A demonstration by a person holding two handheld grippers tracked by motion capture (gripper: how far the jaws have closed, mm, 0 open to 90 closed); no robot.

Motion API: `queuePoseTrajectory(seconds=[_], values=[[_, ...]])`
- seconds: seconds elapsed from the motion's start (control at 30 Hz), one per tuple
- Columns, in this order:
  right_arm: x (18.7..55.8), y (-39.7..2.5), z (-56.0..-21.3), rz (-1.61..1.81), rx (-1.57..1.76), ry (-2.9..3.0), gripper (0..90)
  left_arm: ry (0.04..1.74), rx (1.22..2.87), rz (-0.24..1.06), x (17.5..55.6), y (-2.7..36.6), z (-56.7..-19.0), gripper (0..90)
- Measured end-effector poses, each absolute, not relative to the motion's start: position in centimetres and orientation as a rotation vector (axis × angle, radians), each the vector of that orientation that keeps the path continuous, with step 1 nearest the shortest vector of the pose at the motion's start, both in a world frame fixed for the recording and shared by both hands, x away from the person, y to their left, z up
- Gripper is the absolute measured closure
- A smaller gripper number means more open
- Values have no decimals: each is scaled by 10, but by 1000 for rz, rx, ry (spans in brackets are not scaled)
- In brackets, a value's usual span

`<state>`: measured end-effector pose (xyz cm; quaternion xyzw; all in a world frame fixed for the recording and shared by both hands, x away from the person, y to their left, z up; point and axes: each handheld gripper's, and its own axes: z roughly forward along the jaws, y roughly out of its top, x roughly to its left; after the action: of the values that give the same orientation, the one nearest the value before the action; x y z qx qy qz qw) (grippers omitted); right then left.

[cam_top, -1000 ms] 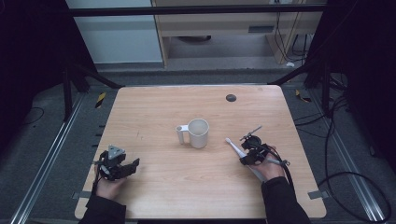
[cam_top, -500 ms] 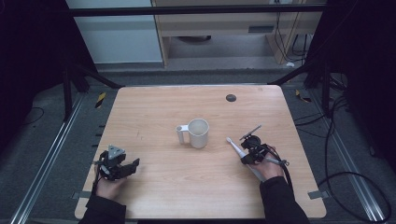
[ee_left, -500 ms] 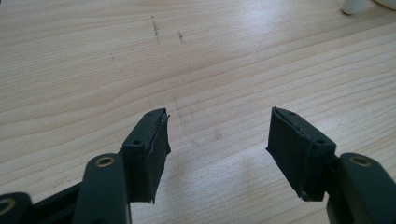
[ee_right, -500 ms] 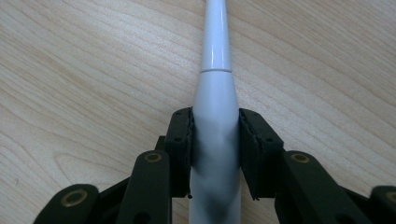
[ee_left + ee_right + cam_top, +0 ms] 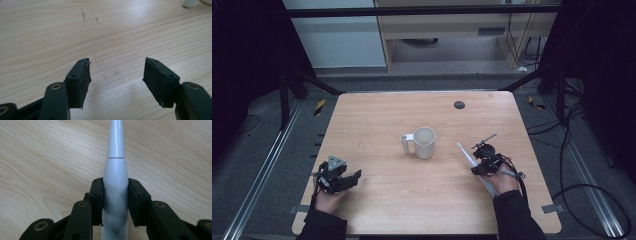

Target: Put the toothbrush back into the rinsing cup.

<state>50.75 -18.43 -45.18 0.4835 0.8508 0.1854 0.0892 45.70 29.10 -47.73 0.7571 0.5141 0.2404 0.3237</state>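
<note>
Item: white toothbrush (image 5: pixel 115 192), clamped in your right gripper (image 5: pixel 478 161), just right of the mug (image 5: pixel 424 142); position unchanged since a second ago, insertion pending. Left gripper (image 5: pixel 116 75): jaws apart, empty.

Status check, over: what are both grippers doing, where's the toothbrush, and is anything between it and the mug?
Left gripper open, empty, low over the table. Right gripper shut on white toothbrush, tip toward mug. Path to mug clear.
</note>
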Motion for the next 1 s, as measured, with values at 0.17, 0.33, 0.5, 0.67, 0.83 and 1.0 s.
queuePoseTrajectory(seconds=[0.17, 0.33, 0.5, 0.67, 0.83, 1.0], values=[[501, -186, -439, 626, 1426, 2494, 673, 1348, 1986, 631, 457, 291, -477, 372], [495, -190, -430, 702, 1416, 2450, 673, 1349, 1986, 631, 457, 291, -477, 372], [489, -194, -417, 823, 1389, 2377, 672, 1350, 1983, 633, 457, 291, -477, 372], [487, -196, -409, 948, 1376, 2277, 672, 1349, 1982, 634, 457, 291, -477, 372], [487, -195, -404, 1052, 1357, 2197, 672, 1349, 1982, 634, 457, 291, -477, 372], [488, -191, -398, 1130, 1334, 2121, 671, 1350, 1982, 634, 457, 291, -477, 372]])
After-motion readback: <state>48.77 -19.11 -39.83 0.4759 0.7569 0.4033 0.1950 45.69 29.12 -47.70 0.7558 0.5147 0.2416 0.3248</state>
